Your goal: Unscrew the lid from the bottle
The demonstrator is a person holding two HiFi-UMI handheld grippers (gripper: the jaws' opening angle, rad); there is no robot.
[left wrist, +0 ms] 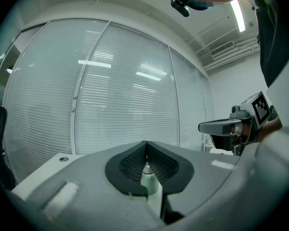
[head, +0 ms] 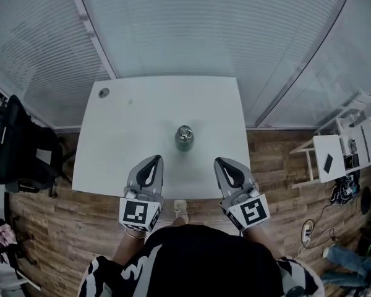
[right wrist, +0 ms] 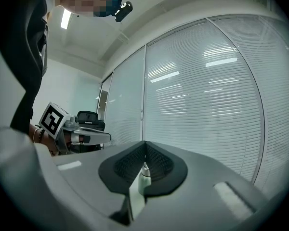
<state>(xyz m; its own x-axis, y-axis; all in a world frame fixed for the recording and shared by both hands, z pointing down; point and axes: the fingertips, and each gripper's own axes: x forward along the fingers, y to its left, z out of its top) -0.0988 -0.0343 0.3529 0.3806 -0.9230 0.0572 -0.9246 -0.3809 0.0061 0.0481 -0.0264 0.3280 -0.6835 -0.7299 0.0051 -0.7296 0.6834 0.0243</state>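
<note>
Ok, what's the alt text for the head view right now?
A bottle with its lid on stands on a white table. The left gripper and right gripper hover over the table's near edge, jaws shut, on either side, short of the bottle.

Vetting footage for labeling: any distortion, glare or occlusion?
Head view: heavy fisheye, window frames bow; bottle sharp, evenly lit. Left gripper view: dark vignetted corners, lamp reflections on blinds, shut left claw fills foreground. Right gripper view: same, right claw nearly hides bottle.
</note>
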